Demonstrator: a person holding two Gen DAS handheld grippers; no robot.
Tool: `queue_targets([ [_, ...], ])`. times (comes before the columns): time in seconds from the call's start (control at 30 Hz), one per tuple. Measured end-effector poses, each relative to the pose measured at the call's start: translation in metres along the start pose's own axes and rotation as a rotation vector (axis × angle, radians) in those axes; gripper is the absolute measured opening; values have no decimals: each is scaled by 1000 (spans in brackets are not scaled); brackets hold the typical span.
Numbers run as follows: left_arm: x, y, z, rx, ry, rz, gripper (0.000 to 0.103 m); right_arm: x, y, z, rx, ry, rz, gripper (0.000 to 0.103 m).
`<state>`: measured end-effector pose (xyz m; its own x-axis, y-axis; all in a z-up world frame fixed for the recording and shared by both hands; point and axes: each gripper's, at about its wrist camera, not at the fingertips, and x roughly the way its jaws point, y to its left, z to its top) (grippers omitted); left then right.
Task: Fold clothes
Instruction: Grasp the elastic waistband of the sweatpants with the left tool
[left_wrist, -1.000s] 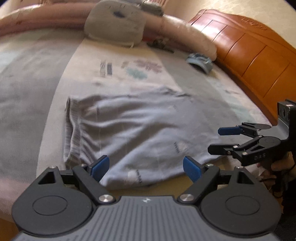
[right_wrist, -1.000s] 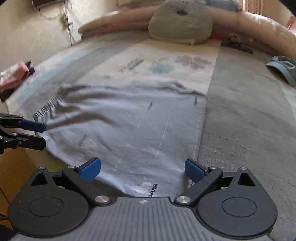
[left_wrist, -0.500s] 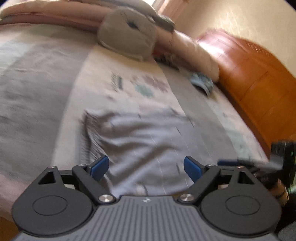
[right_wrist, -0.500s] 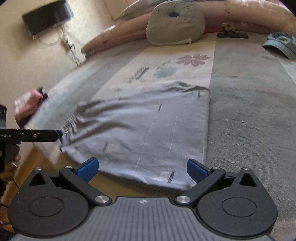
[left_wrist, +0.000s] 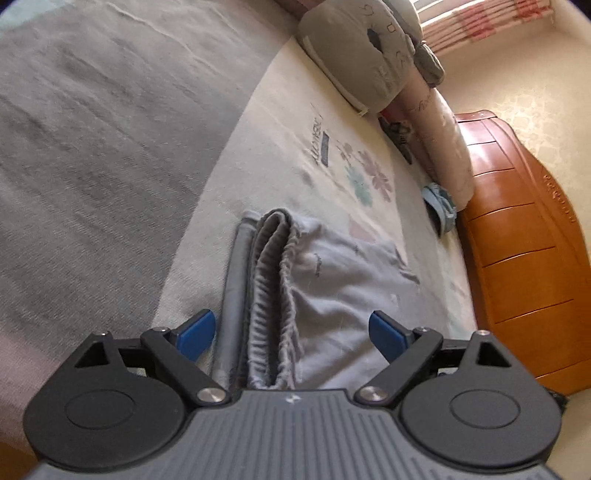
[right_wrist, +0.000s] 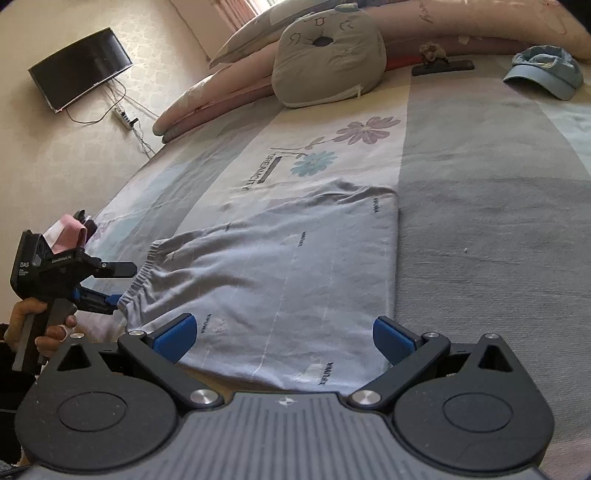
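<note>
Flat on bed (right_wrist: 480, 184), grey shorts (right_wrist: 280, 273); left gripper (left_wrist: 288, 332) agape astride waistband (left_wrist: 269, 295), right gripper (right_wrist: 284, 339) agape over hem, apparently poised for folding.

Sunlit bedroom: cream patterned wall (right_wrist: 66, 155), a dark wall-mounted screen (right_wrist: 79, 68) trailing cables, an orange wooden headboard (left_wrist: 517, 251), and a bed (right_wrist: 480, 184) in grey-and-cream striped cover.
</note>
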<state>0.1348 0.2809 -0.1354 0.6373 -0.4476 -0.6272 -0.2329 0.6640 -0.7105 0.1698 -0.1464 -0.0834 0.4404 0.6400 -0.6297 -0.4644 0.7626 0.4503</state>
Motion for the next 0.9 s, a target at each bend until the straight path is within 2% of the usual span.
queue_targets([
  [0.23,28,13,24,-80,16,-143,90,5,-11,4,31,2,-3,103],
  [0.43,24,13,24,-70,91,-170,91,6,-23,13,73,-2,39,103],
  [0.57,13,19,13,-87,153,-188,91,8,-43,23,98,46,95,103],
  [0.7,17,23,17,-105,172,-213,92,24,-80,31,199,128,148,103],
  [0.9,34,13,39,-64,205,-203,93,50,-108,47,334,154,329,103],
])
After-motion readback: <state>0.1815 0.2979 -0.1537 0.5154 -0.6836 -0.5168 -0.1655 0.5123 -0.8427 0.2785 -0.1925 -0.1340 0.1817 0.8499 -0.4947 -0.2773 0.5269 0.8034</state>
